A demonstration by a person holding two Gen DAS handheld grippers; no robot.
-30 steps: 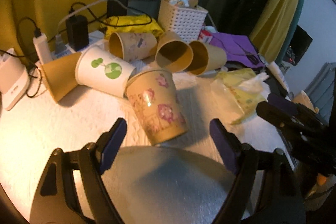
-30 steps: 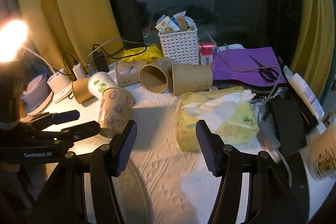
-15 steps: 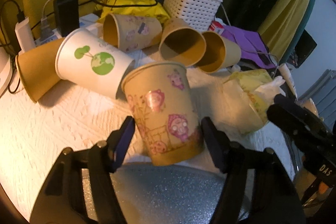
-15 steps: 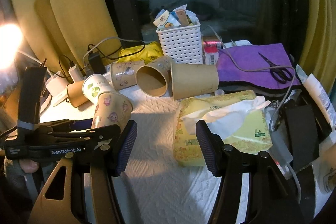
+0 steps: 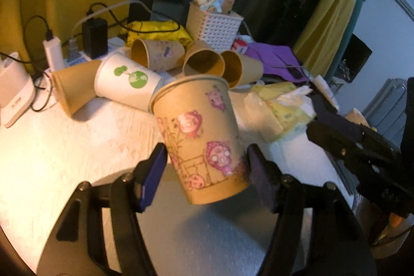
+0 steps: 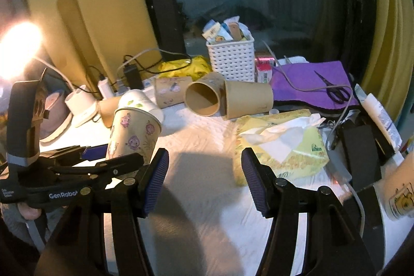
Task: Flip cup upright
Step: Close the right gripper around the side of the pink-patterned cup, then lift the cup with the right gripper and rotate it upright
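the left hand-held gripper point(image 5: 204, 167) is clamped on the brown paper cup point(image 5: 200, 139) – pink cartoon prints, rim up, slightly tilted; the right hand-held gripper point(image 6: 204, 177) stands apart.

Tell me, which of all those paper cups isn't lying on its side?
The pink-cartoon cup, standing mouth-up between the left gripper fingers. The white tree-logo cup and the brown ones lie tipped over behind it.

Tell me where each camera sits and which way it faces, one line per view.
Left wrist: on the left gripper, looking along its fingers at the pink-cartoon paper cup clamped between them; the right gripper shows at right.
Right wrist: on the right gripper, fingers open, facing the table and window; the left gripper and a bit of hand show at left.
Shared: that cup, the white basket, the tissue pack.
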